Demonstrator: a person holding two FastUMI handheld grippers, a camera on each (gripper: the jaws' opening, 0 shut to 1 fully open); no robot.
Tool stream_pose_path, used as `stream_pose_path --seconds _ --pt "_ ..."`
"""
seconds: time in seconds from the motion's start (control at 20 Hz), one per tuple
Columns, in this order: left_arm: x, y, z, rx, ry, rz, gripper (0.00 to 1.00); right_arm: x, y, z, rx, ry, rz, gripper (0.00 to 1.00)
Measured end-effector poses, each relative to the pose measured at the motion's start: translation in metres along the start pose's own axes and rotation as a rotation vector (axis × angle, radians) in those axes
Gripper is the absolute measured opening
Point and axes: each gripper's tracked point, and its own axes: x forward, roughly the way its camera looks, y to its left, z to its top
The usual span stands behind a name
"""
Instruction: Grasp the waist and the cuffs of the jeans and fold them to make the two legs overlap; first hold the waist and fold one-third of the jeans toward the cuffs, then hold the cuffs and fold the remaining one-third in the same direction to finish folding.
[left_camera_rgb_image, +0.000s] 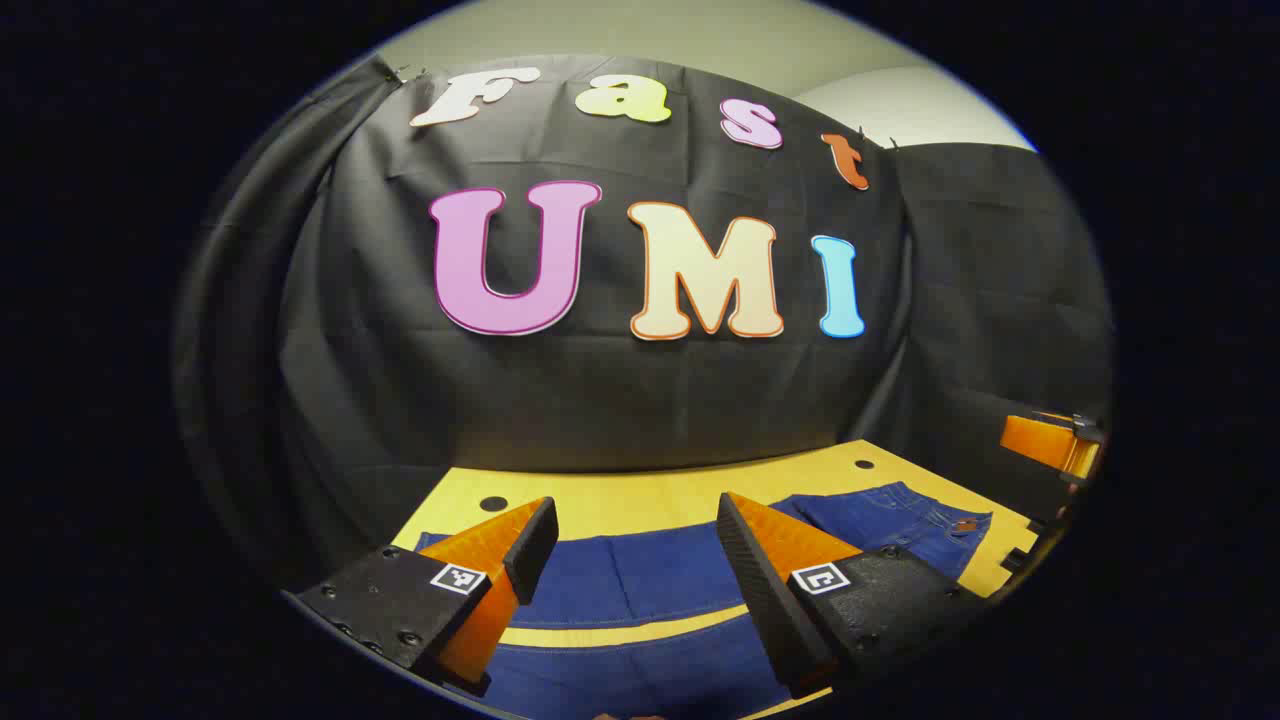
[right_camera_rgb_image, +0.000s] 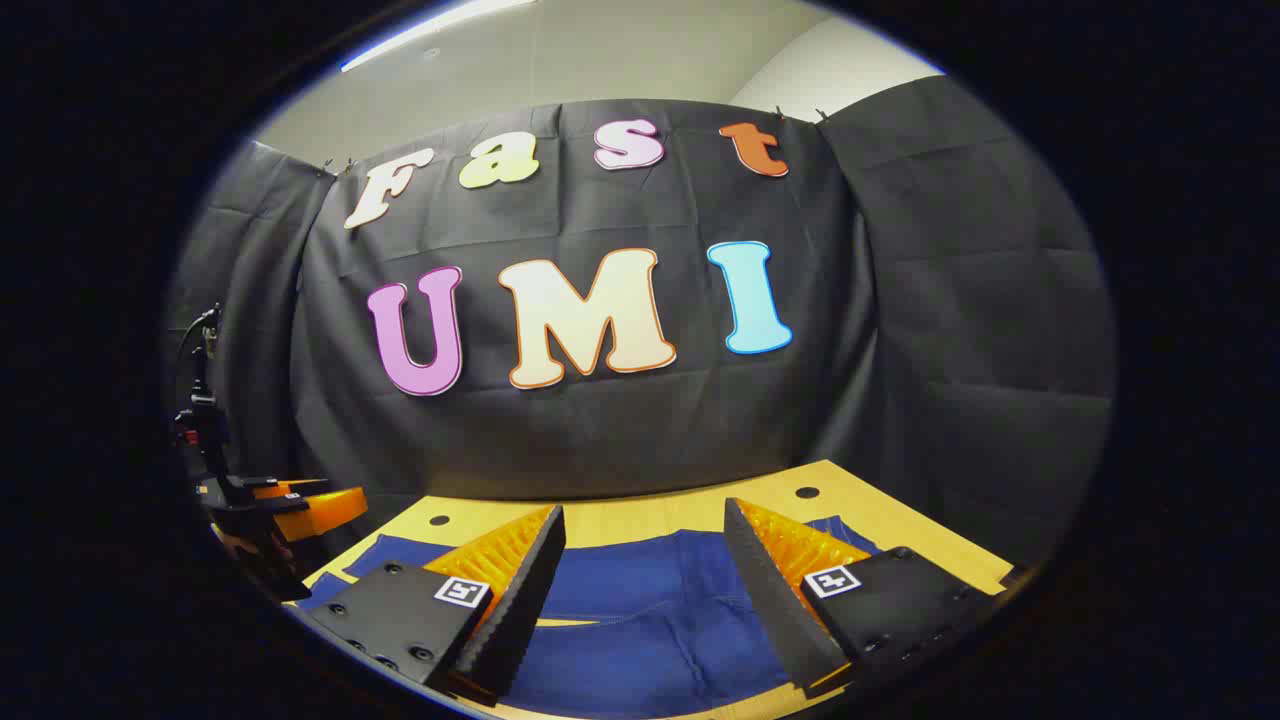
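Note:
Dark blue jeans (left_camera_rgb_image: 620, 585) lie flat on a yellow wooden table (left_camera_rgb_image: 800, 470). Their waist end (left_camera_rgb_image: 930, 520), with a brown button, points to the right in the left gripper view. A strip of bare table shows between the two legs. My left gripper (left_camera_rgb_image: 635, 510) hovers open above the legs with nothing between its fingers. In the right gripper view, my right gripper (right_camera_rgb_image: 645, 512) is also open, just above the jeans (right_camera_rgb_image: 650, 600), holding nothing. The left gripper (right_camera_rgb_image: 290, 505) appears far left there, and the right gripper (left_camera_rgb_image: 1050, 445) sits at the far right edge of the left gripper view.
Black cloth walls close the booth behind and beside the table. Small round holes (left_camera_rgb_image: 493, 503) mark the tabletop (right_camera_rgb_image: 900, 520) near its back corners. A black stand with cables (right_camera_rgb_image: 200, 420) rises at the left in the right gripper view.

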Motion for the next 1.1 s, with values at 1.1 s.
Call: stream_pose_path --seconds 1.1 --pt "-0.092 0.128 -0.155 0.445 0.536 -0.38 0.95 -0.028 0.078 -0.078 -0.1 0.17 0.119 0.98"
